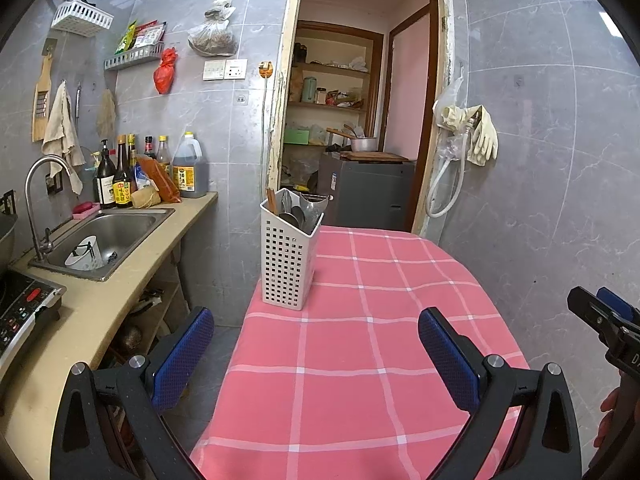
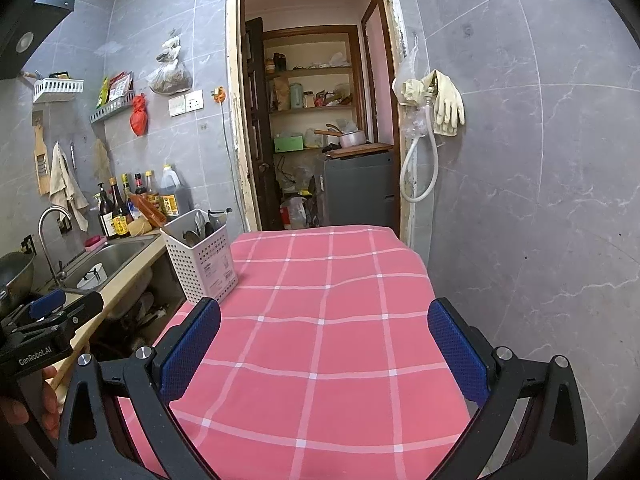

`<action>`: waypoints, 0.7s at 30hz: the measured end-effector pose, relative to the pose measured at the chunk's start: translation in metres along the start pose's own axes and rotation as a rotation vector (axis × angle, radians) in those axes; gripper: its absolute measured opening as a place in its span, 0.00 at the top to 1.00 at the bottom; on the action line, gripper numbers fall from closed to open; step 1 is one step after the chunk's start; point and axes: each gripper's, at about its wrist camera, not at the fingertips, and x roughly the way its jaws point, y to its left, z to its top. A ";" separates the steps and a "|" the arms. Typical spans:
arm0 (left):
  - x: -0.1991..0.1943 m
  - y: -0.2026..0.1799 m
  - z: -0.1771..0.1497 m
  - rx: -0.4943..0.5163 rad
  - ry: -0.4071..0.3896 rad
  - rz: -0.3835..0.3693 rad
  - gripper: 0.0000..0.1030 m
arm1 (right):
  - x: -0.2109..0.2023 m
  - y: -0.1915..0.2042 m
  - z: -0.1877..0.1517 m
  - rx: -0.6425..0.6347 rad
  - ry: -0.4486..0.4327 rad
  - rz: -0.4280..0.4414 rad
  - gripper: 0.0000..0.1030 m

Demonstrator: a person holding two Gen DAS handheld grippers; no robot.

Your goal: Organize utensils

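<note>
Utensils [image 1: 298,212] stand in a white perforated caddy [image 1: 286,264] at the left centre of the frame, on the pink checked desk [image 1: 360,380]. Left gripper [image 1: 316,356] and right gripper [image 2: 324,348] both have fingers spread wide, holding nothing. Sink [image 1: 116,228] holds a cup [image 1: 85,254]

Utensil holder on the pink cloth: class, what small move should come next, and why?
Probably ease the left gripper forward toward the white utensil holder. Both grippers are open and empty, the right gripper too, and the utensils already stand inside it; the left is nearer.
</note>
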 end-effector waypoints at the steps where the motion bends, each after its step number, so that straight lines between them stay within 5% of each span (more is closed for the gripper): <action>1: 0.000 0.000 0.000 0.001 -0.001 0.000 0.00 | 0.000 0.000 0.000 0.000 0.000 0.000 0.01; 21: 0.000 0.001 0.000 0.001 0.000 0.001 0.00 | 0.002 0.000 -0.001 -0.002 0.005 0.003 0.01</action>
